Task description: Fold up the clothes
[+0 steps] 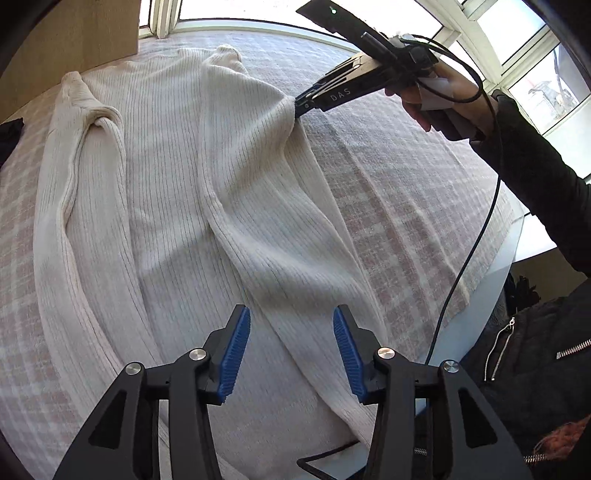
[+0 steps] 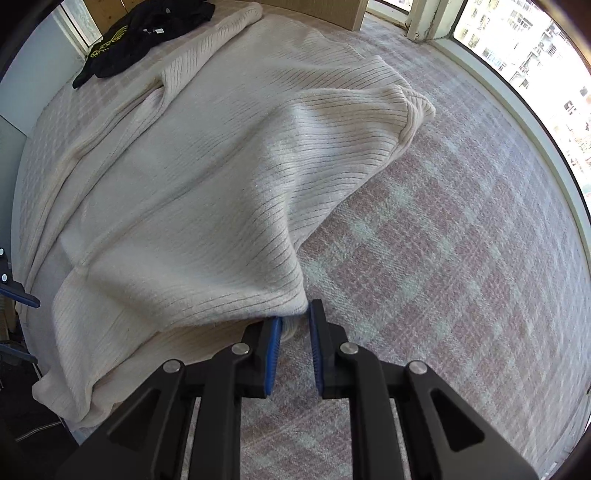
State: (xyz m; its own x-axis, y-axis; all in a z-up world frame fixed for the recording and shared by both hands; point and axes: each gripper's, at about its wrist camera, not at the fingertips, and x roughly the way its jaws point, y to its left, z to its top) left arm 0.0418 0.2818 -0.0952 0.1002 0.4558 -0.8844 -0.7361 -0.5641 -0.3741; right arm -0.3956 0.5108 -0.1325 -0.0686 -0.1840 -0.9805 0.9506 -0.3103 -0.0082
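Observation:
A cream ribbed sweater (image 1: pixel 192 177) lies spread on a pink checked blanket (image 1: pixel 399 192). My left gripper (image 1: pixel 291 317) is open and empty, hovering just above the sweater's near hem. My right gripper (image 1: pixel 300 104) is shut on the sweater's right edge and lifts it off the blanket. In the right wrist view the right gripper (image 2: pixel 295 314) pinches a fold of the sweater (image 2: pixel 207 177) between its blue pads (image 2: pixel 274 347); the cloth drapes up and away from it. One sleeve end (image 2: pixel 413 110) lies at the far right.
A black garment (image 2: pixel 144 33) lies at the far end of the blanket (image 2: pixel 443 258). A wooden board (image 1: pixel 74 40) stands behind. Windows (image 2: pixel 535 55) run along the right. The blanket's edge drops off at the near right (image 1: pixel 491 266).

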